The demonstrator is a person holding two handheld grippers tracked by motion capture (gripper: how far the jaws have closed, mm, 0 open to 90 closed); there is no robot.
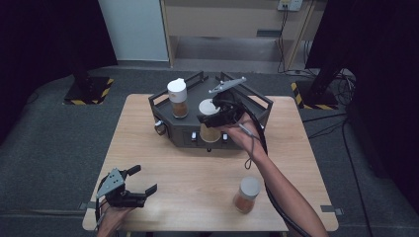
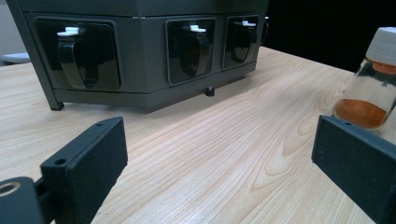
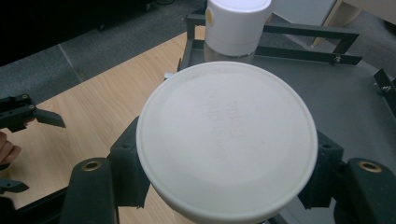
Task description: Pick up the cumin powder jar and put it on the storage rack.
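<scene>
Jar (image 1: 178,98) on rack (image 1: 260,101), back left; second jar (image 1: 246,194) on table (image 1: 188,173), front right.

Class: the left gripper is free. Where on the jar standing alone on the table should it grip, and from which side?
Grip the jar around its glass body under the white lid, coming level from its left: it stands upright, and the open left gripper is already on that side.

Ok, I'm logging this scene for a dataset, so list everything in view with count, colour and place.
held jar: one, white lid, brown powder, clamped in the right gripper above the rack's front edge
jar on rack: one, white cap, brown powder, standing on the rack's top, left side
jar on table: one, white lid, orange-brown powder, near front right
rack: one, dark grey, back centre of table
table: one, light wood
right gripper: black, shut on the held jar
left gripper: black, open, front left corner
</scene>
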